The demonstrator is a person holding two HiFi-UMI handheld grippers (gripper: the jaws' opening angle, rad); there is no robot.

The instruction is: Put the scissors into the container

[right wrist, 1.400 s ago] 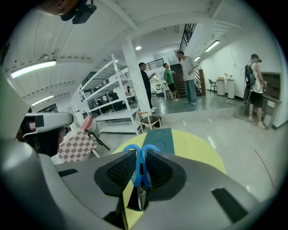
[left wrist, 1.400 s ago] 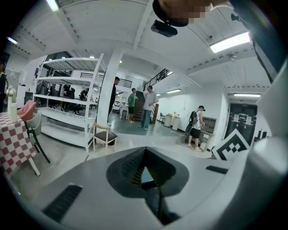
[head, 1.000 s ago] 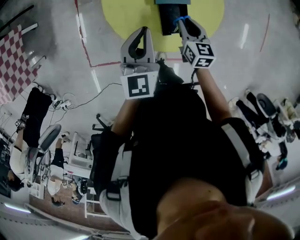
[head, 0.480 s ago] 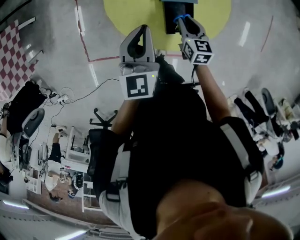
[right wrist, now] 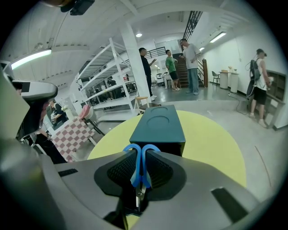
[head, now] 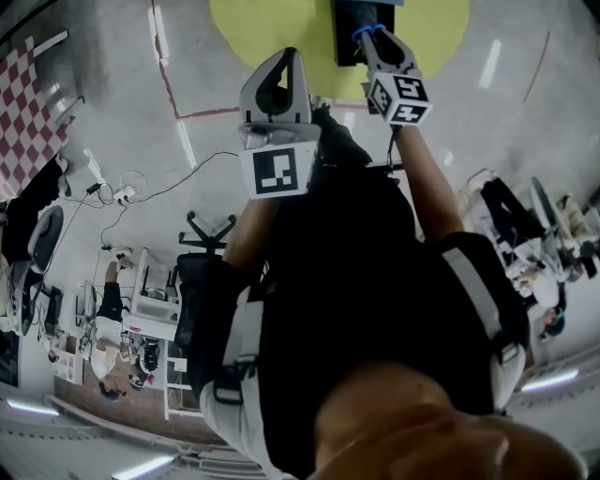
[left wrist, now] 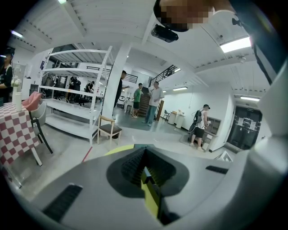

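My right gripper [head: 375,39] [right wrist: 140,174] is shut on a pair of scissors [right wrist: 141,165] with blue handles [head: 365,32], the handle loops sticking out past the jaws. Just beyond them stands the dark teal box-shaped container [right wrist: 157,126] [head: 352,30] on a round yellow table [right wrist: 211,143] [head: 281,23]. In the right gripper view the scissors' handles almost reach the container's near end. My left gripper [head: 279,73] [left wrist: 145,173] hangs to the left, near the table's edge, jaws shut with nothing between them.
A red line [head: 169,89] runs across the grey floor beside the yellow table. A checkered table [head: 23,108] [right wrist: 72,132], chairs and white shelving [left wrist: 76,90] stand to the left. A cable [head: 187,192] trails over the floor. Several people [left wrist: 153,101] stand farther off.
Both grippers have drifted slightly forward and to the right, the right one carrying the scissors closer to the container. The floor on the left has slid with the head's motion.
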